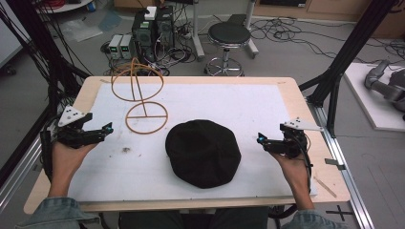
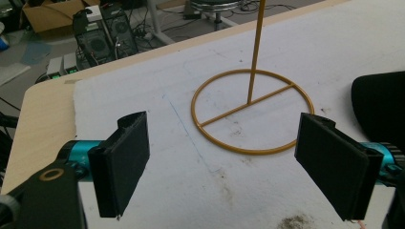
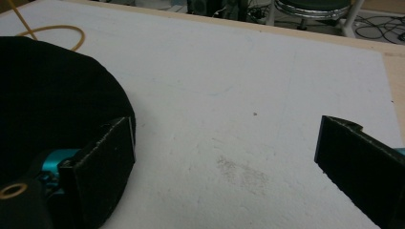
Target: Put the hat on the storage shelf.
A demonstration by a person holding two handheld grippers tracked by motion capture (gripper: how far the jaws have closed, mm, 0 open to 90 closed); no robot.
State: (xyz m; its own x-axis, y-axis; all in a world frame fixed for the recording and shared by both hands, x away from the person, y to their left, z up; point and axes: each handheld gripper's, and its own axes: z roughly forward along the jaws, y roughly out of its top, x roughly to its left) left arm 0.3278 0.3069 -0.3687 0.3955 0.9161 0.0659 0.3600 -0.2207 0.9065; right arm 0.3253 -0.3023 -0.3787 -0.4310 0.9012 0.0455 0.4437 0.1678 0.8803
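Round black fabric cap (image 2: 382,102): cut by the right edge in the left gripper view; cut by the left edge in the right gripper view.
Thin golden wire stand (image 3: 52,32): just a curve of ring past the cap; in the left gripper view its rod leaves the top edge.
Right hand-held gripper (image 3: 224,157): right jaw cut by the edge.
White-covered worktop (image 1: 267,109): near edge hidden under sleeves.

Both forearms come in from the bottom edge, sleeves pushed back to the elbows. The left gripper (image 1: 108,129) sits low at the left, jaws spread wide apart (nothing between them). The right gripper (image 1: 261,139) mirrors it at the right, jaws equally wide, pointing inward.
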